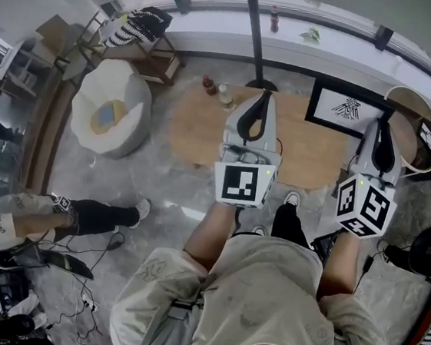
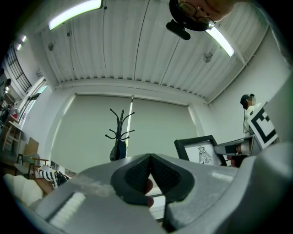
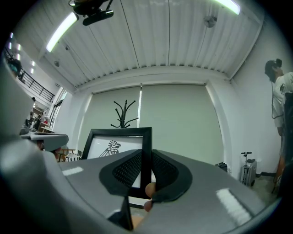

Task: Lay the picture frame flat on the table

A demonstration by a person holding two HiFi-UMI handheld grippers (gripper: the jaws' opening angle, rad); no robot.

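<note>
From above, my left gripper [image 1: 265,100] hangs over the wooden table [image 1: 197,131]. My right gripper [image 1: 380,129] reaches the picture frame [image 1: 345,107], which stands upright at the table's far right.

Left gripper view: jaws pressed together, nothing between them.

Right gripper view: jaws pinch the frame's right edge.

The picture frame [image 1: 347,107] has a slim black border around a white sheet bearing a dark, bird-like drawing. It stands upright, leaning slightly, at the far right end of the wooden tabletop [image 1: 205,132], its face turned toward the person. In the right gripper view the frame's [image 3: 114,146] right-hand bar sits clamped between the right tool's [image 3: 146,155] pads. Its lower edge seems to rest on the tabletop, though that is partly hidden.
</note>
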